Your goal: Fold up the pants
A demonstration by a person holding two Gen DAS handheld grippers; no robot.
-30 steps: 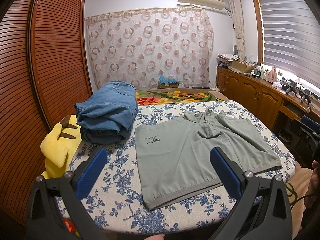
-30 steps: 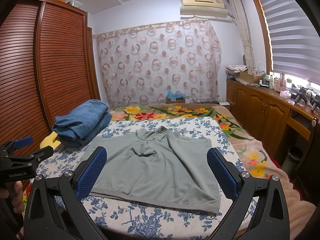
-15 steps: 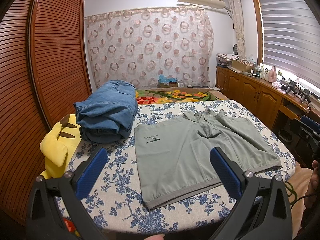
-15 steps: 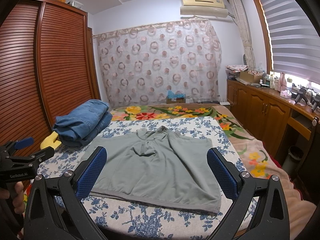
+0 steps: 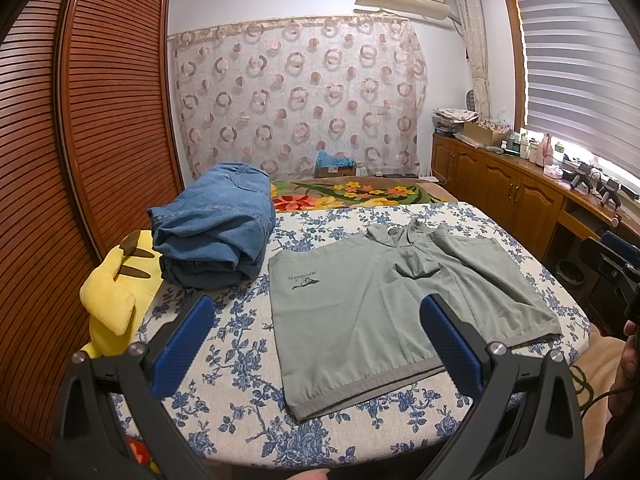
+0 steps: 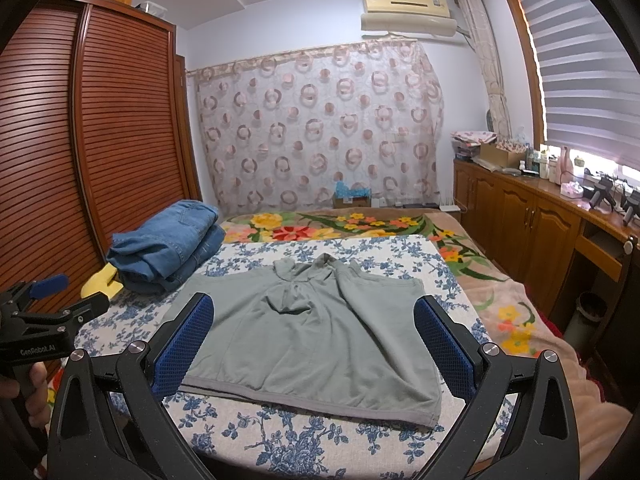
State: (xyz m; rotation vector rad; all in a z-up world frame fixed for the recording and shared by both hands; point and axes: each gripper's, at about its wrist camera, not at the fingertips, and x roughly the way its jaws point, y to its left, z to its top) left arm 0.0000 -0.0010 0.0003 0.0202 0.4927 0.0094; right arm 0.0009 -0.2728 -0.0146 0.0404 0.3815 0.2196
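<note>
Left wrist view: left gripper (image 5: 316, 338) held above the near edge of the bed (image 5: 240, 360), jaws spread wide, nothing between them. Grey-green garment (image 5: 384, 304) spread flat on the blue-flowered sheet, filling the space from 12 to 2 o'clock of the gripper, hemmed band nearest the camera, small printed logo at its left corner. Looks more like a hooded top than pants, though laid out smooth, presumably so its edges can be pinched cleanly. Folded blue jeans (image 5: 216, 236) stacked at 11 o'clock, well apart from the gripper, near the garment's far left corner; probably the finished pants, set aside to keep the working area free. Yellow plush toy (image 5: 112, 296) at 10 o'clock, wedged between bed and slatted wardrobe door (image 5: 80, 140). Right gripper (image 5: 612, 260) glimpsed at 3 o'clock, too little showing here to read its jaws.

Right wrist view: right gripper (image 6: 316, 340) likewise hovering short of the hem, jaws wide apart and empty, the grey band lying just beyond the blue pads (image 6: 188, 344). Garment centred at 12 o'clock, jeans at 10 o'clock. Left gripper at 9 o'clock, a hand (image 6: 30, 380) on its handle. No fold begun on the spread garment; both grippers poised level, likely for a two-corner pickup.
</note>
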